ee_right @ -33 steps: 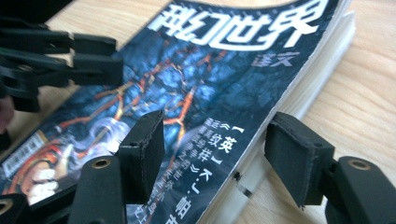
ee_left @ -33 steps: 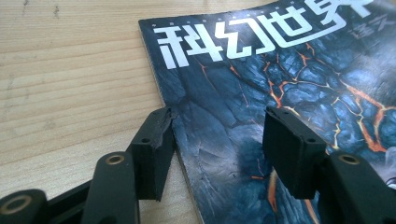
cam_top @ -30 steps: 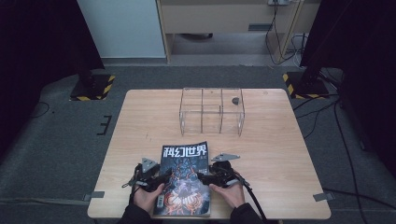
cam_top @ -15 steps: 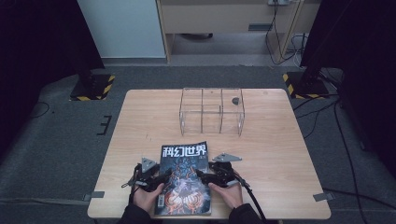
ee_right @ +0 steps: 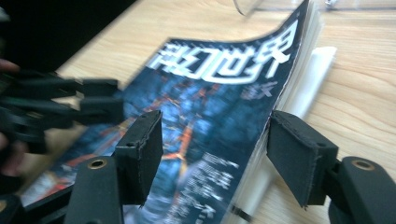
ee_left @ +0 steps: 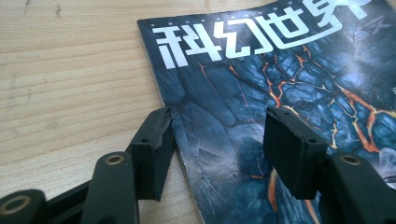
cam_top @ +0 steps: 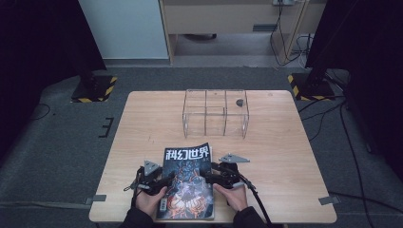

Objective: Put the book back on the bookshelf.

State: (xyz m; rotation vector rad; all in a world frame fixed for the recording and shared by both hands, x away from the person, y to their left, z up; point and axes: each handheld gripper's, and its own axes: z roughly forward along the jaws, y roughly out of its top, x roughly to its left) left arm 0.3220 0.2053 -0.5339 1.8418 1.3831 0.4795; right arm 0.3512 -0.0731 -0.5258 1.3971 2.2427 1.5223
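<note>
High view: the left gripper (cam_top: pixel 159 183) sits at the magazine's (cam_top: pixel 188 183) nine o'clock edge and the right gripper (cam_top: pixel 217 176) at its three o'clock edge, near the six o'clock side of the wooden table (cam_top: pixel 280 156). In the left gripper view, the jaws stand apart, one at the spine, one over the dark lava-patterned cover (ee_left: pixel 261 84); whether they press on it cannot be told. In the right gripper view, the jaws straddle the open page edge, not pressing; they have just narrowed a little with the magazine (ee_right: pixel 205 107) between them. Its cover there arches upward, loose pages fanned beneath.

Against the frames from the past second, the magazine's far right corner looks slightly raised, while both hands sit where they were. This suggests the cover is being lifted from the right, likely to open it or pick it up, with the left gripper steadying the spine.

At twelve o'clock, well apart, stands a clear divided box (cam_top: pixel 215 113).
</note>
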